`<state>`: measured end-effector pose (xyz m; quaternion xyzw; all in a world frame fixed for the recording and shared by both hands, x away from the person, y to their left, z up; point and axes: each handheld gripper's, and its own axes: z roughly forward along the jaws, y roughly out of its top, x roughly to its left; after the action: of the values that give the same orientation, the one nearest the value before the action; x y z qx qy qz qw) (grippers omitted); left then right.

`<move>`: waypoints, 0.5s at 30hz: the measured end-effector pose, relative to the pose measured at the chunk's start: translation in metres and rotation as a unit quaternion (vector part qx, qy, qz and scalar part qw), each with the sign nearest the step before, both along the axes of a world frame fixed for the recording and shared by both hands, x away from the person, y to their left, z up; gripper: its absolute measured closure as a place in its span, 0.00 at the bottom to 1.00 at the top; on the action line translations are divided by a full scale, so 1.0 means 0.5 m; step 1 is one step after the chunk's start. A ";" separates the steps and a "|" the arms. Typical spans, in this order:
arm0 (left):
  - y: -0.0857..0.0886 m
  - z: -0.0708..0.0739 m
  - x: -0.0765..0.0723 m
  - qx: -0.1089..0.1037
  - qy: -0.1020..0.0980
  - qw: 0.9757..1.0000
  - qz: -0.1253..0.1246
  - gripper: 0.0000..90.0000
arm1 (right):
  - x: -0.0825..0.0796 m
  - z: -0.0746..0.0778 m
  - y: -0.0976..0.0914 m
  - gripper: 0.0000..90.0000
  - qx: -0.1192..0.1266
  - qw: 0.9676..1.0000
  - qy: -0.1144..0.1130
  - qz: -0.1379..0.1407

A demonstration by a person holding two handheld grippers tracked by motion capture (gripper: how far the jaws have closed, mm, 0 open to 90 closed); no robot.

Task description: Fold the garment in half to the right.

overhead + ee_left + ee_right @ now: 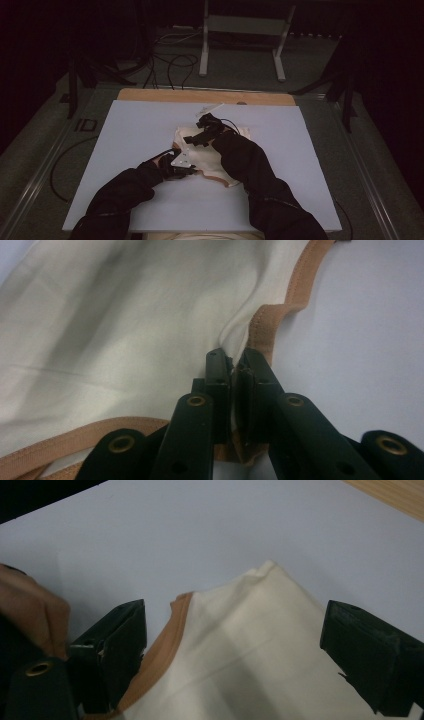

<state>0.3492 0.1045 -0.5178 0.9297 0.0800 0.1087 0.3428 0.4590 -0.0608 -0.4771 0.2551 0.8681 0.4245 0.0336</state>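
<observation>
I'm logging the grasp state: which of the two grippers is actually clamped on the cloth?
The left gripper: its jaws are shut on the cream cloth's tan-trimmed edge. The right gripper is spread wide open over it.

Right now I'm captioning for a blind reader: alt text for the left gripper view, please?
The left gripper is shut on a cream cloth, pinching a fold beside its tan trim. The cloth spreads up and left over a pale board.
</observation>
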 end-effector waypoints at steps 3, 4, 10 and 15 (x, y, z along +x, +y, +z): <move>0.000 0.000 -0.001 0.000 -0.003 1.000 0.002 0.95 | 0.010 0.002 0.013 0.13 0.000 1.000 0.003 0.001; -0.001 0.000 -0.002 0.001 -0.005 1.000 0.003 0.96 | 0.015 0.002 0.017 0.13 0.000 1.000 0.002 0.002; -0.002 -0.001 -0.004 0.000 -0.008 1.000 0.002 0.96 | 0.039 0.012 0.045 0.15 0.000 1.000 0.002 -0.006; 0.001 -0.002 -0.001 -0.002 -0.007 1.000 0.000 0.96 | 0.066 0.020 0.069 0.16 0.010 0.999 0.019 -0.030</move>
<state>0.3485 0.1052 -0.5187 0.9283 0.0779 0.1145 0.3450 0.4918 -0.0265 -0.4673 0.2893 0.8562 0.4273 0.0267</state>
